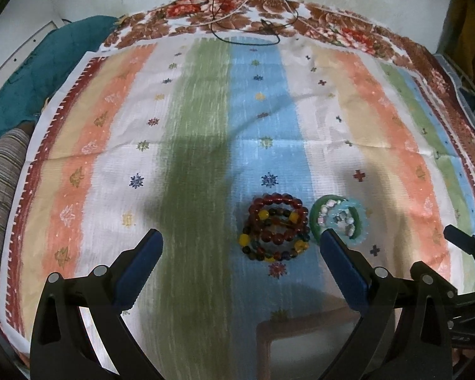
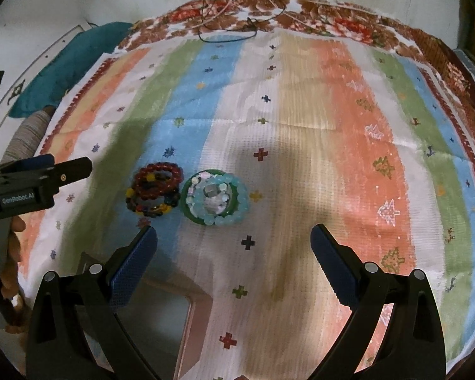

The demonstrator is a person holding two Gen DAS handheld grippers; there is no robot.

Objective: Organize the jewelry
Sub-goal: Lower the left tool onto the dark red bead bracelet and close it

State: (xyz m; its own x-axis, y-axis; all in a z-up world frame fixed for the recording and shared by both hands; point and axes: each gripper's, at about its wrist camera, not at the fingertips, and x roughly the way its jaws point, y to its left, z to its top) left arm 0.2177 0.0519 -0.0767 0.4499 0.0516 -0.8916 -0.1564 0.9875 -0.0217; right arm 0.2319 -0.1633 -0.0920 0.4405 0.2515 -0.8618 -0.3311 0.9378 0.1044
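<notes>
Both grippers hang wide open and empty over the striped cloth (image 2: 300, 133). In the right wrist view, dark beads (image 2: 155, 191) lie at 11 o'clock from the right gripper (image 2: 234, 240), touching pale beads (image 2: 215, 201) at 12. The left gripper (image 1: 242, 247) frames the dark beads.
</notes>
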